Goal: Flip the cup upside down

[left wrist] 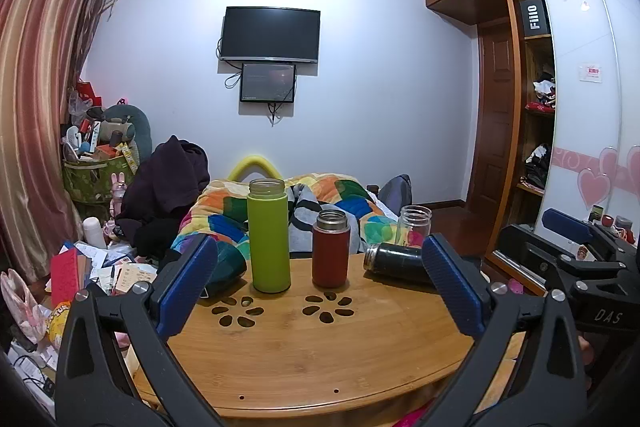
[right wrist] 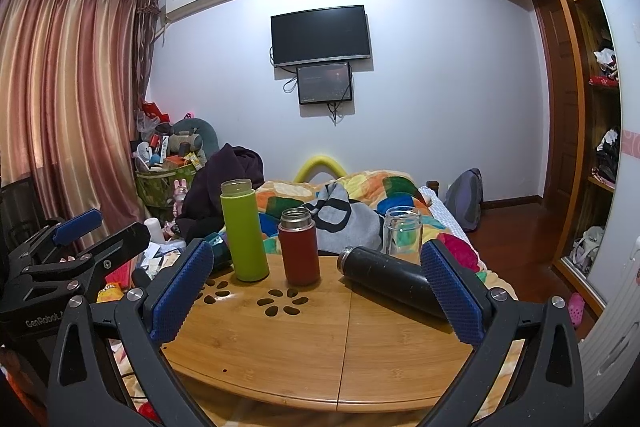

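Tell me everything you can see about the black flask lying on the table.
The black flask is a dark, glossy cylinder, apparently metal, with a silvery neck and no lid on it. It lies on its side on the right part of the bamboo table, mouth pointing left toward the red flask but apart from it. A clear glass jar stands just behind. Neither tool touches it; the right pad hides its base end.
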The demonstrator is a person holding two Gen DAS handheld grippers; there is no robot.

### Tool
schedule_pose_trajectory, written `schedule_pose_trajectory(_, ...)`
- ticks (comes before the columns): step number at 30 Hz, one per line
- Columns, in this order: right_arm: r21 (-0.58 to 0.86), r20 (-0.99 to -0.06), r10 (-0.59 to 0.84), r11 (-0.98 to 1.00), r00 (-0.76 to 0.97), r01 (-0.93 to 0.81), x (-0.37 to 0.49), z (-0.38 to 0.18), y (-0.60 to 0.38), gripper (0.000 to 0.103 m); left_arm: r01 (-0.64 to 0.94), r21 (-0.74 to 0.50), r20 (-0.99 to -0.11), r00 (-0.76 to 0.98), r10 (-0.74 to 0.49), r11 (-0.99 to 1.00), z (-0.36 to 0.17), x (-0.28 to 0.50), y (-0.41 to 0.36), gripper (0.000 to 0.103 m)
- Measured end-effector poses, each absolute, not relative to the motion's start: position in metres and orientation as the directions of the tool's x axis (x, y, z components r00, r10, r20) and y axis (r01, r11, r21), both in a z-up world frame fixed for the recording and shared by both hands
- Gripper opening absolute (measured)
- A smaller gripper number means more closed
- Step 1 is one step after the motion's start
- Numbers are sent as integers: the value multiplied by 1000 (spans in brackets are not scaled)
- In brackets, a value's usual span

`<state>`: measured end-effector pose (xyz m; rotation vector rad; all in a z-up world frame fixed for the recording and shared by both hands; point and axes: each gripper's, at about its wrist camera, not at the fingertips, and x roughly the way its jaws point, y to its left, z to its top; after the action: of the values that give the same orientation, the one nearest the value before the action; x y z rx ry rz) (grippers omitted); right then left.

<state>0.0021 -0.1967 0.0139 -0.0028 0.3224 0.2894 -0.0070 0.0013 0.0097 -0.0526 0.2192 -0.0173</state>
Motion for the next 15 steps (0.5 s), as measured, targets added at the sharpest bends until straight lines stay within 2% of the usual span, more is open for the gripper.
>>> schedule_pose_trajectory(15,52,-310,281,959,908,-279,3,14,-199,103,11,-53,-216,976,-22,999,9,-8,2,103)
